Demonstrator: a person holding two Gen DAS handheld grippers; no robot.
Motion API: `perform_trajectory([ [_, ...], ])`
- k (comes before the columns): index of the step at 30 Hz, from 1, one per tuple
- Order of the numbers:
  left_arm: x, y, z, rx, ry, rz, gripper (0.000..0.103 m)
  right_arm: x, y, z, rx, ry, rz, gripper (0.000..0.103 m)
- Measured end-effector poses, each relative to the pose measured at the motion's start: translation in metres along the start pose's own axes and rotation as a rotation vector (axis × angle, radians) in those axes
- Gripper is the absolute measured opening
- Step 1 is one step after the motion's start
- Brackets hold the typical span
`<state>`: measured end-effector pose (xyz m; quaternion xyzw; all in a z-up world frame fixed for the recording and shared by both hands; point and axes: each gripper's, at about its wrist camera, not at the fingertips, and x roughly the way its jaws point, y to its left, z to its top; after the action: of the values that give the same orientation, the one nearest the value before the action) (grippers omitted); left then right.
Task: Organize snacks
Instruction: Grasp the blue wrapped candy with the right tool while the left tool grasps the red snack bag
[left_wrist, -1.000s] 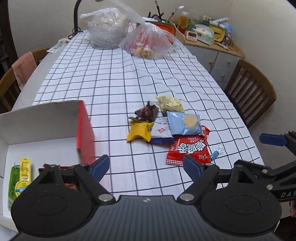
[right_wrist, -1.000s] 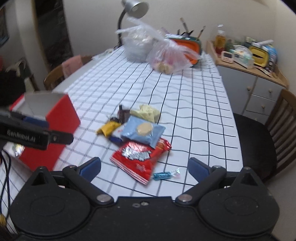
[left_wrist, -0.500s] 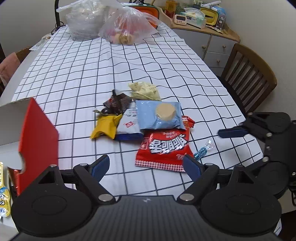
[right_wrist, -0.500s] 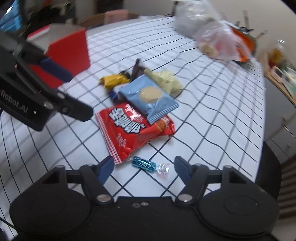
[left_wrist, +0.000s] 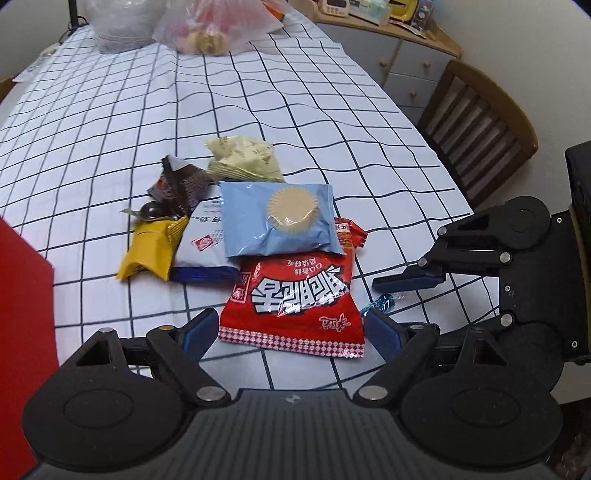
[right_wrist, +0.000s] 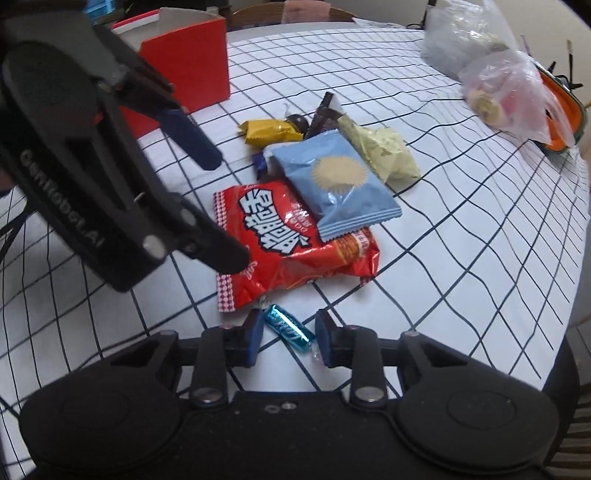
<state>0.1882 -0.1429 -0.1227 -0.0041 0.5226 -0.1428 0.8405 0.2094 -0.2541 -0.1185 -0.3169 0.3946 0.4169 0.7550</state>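
A pile of snacks lies on the checked tablecloth (left_wrist: 110, 110): a red snack bag (left_wrist: 295, 295), a light blue packet (left_wrist: 280, 221) on top of it, a yellow packet (left_wrist: 151, 247), a dark wrapper (left_wrist: 181, 184) and a pale green packet (left_wrist: 243, 155). My left gripper (left_wrist: 290, 325) is open, its fingers on either side of the red bag's near edge. My right gripper (right_wrist: 290, 332) is closing. A small blue wrapped candy (right_wrist: 288, 325) lies between its pads, and a slight gap still shows at the right pad. The left gripper (right_wrist: 218, 206) hangs over the red bag (right_wrist: 277, 236).
A red box (right_wrist: 184, 62) stands at the table's left side. Plastic bags (left_wrist: 218, 22) sit at the far end. A wooden chair (left_wrist: 480, 125) and a grey cabinet (left_wrist: 406, 55) stand beyond the right table edge.
Both grippers came down toward the pile. The left one shifted from the red box to the red bag. The right one rolled, and its jaws narrowed around the blue candy.
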Motion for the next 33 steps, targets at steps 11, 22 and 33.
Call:
perform_trajectory([
  [11,0.030,-0.001,0.013,0.026,0.063,-0.007,0.087,-0.010,0.009,-0.020,0.068,-0.052,0.007,0.011],
  [22,0.047,-0.005,0.023,0.003,0.086,0.003,0.092,-0.016,0.017,-0.032,0.187,-0.082,-0.050,0.010],
  [33,0.041,-0.007,0.019,-0.038,0.076,0.043,0.077,-0.023,0.021,-0.039,0.405,-0.087,-0.144,0.010],
])
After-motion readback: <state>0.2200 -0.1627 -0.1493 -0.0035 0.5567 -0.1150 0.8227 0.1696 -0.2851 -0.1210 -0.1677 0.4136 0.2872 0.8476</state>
